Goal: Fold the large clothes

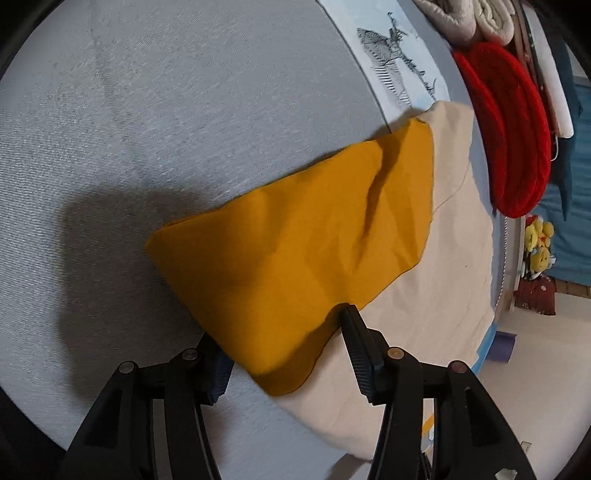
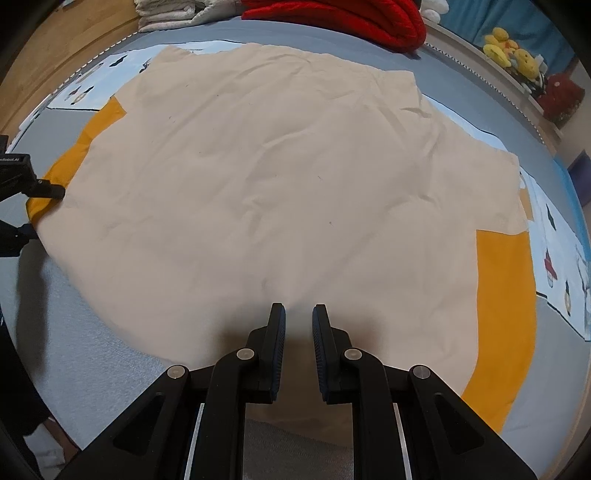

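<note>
The garment (image 2: pixel 273 177), a large cream shirt with mustard-yellow sleeves, lies spread flat on a grey-covered bed (image 1: pixel 155 110), filling most of the right wrist view.

Left gripper (image 1: pixel 284 343): fingers apart, straddling the end of the left yellow sleeve (image 1: pixel 295 243). The sleeve lies between them on the bed; one fingertip (image 1: pixel 351 321) rests at the sleeve's edge, and the pads are not pressing on the cloth. In the right wrist view this gripper (image 2: pixel 44 210) appears at the left margin, at the sleeve end.

Right gripper (image 2: pixel 298 314): fingers close together with a narrow gap, poised at the near hem of the cream body. Nothing is seen clamped between them (whether the tips touch the cloth cannot be told).

Surroundings: a patterned sheet (image 2: pixel 85 85) with small printed figures lies beneath the garment. A red knitted item (image 2: pixel 354 18) sits at the far edge of the bed, near the shirt's top edge but apart from it. Folded pale blankets (image 2: pixel 166 14) lie beside it. Yellow plush toys (image 2: pixel 509 51) sit on a ledge beyond the bed. The right yellow sleeve (image 2: pixel 506 306) lies flat, unobstructed.
</note>
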Action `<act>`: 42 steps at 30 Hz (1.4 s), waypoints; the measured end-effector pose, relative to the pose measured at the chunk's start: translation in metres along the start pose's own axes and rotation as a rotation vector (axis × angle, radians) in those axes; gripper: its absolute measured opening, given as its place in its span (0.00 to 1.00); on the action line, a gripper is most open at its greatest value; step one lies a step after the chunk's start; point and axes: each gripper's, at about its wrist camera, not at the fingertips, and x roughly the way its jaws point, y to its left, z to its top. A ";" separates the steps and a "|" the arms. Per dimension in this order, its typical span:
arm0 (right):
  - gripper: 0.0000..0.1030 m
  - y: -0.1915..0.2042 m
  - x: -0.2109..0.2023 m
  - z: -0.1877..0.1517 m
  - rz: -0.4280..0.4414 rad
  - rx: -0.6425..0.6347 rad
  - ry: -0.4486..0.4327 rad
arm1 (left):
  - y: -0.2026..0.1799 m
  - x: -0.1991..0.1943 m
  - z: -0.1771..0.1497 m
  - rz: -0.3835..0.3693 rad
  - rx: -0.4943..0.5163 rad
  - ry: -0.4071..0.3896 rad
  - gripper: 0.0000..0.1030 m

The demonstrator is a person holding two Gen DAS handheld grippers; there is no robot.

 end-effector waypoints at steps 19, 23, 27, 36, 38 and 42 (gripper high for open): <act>0.16 -0.010 -0.007 -0.004 -0.001 0.062 -0.017 | -0.042 -0.036 -0.008 -0.013 0.246 -0.161 0.03; 0.16 -0.010 -0.028 -0.003 0.012 0.098 -0.085 | -0.050 -0.056 -0.016 0.002 0.344 -0.193 0.02; 0.16 -0.001 -0.056 -0.003 0.016 0.091 -0.164 | -0.063 -0.080 -0.030 0.027 0.480 -0.265 0.02; 0.16 0.034 -0.086 0.000 0.100 0.147 -0.206 | -0.063 -0.137 -0.057 0.071 0.643 -0.436 0.02; 0.16 0.041 -0.081 -0.002 0.125 0.162 -0.188 | -0.061 -0.141 -0.062 0.081 0.670 -0.443 0.02; 0.16 0.062 -0.032 -0.002 0.183 0.124 -0.033 | -0.069 -0.134 -0.068 0.105 0.734 -0.428 0.02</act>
